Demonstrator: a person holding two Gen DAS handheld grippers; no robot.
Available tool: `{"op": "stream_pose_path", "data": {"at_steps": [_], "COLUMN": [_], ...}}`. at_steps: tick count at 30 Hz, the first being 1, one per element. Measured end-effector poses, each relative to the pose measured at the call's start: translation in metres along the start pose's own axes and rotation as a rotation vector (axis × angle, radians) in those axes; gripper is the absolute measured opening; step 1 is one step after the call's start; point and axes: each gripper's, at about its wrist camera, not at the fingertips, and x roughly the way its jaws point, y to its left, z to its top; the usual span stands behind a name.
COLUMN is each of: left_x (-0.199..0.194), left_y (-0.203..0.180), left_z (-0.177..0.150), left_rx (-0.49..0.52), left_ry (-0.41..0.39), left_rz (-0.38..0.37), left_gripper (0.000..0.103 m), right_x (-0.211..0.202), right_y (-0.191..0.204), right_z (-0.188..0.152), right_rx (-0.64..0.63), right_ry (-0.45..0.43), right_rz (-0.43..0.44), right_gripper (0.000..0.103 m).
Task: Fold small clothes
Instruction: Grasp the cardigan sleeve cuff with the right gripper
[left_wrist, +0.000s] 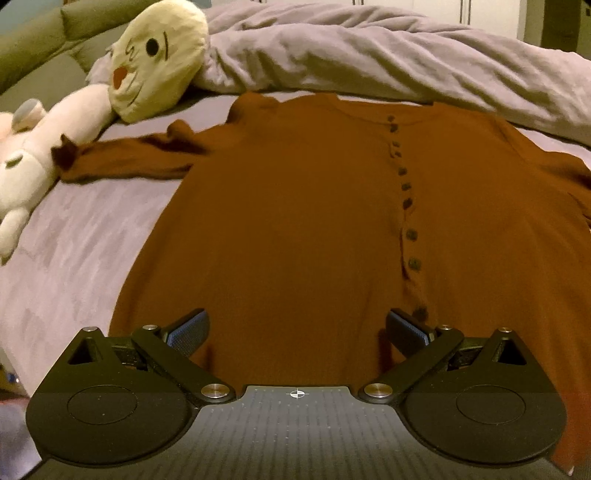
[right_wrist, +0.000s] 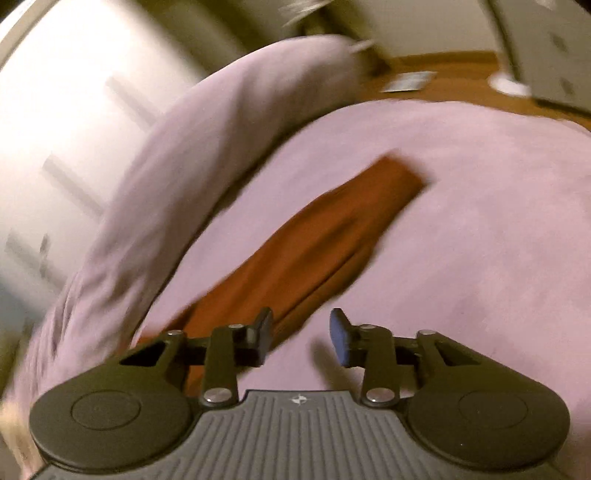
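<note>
on the lilac bed, a rust cardigan lies flat (sleeve perhaps outstretched).

Both wrist views look down, close, sharing the cardigan.

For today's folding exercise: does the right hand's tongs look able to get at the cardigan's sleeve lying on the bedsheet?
Probably yes. The sleeve lies flat and uncovered on the bedsheet, just ahead of the right tongs, whose jaws stand apart with nothing between them.
</note>
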Motion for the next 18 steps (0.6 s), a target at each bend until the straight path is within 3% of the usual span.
{"op": "stream_pose_path", "data": {"at_steps": [5,12,15,18], "left_x": [0.012,0.023,0.025,0.027], "left_y": [-0.012,-0.017,-0.017,-0.012], "left_z": [0.012,0.013,0.011,0.013], "left_rx": [0.015,0.053,0.061,0.046], "left_ry": [0.000,0.016,0.019,0.024], "left_rz": [0.005,0.025,0.020,0.015], "left_gripper": [0.103,0.103,0.103,0.103], "right_x": [0.023,0.045,0.046,0.041], "right_y": [-0.037,-0.063,-0.058,-0.043], "right_z": [0.027,0.040,0.045,0.050], "right_rx": [0.163,0.304,0.262,0.191], "right_ry": [-0.065,-0.095,-0.086,-0.095], "right_rz": [-0.025,0.053,0.028,0.000], "right_gripper": [0.026,0.023,0.007,0.006]}}
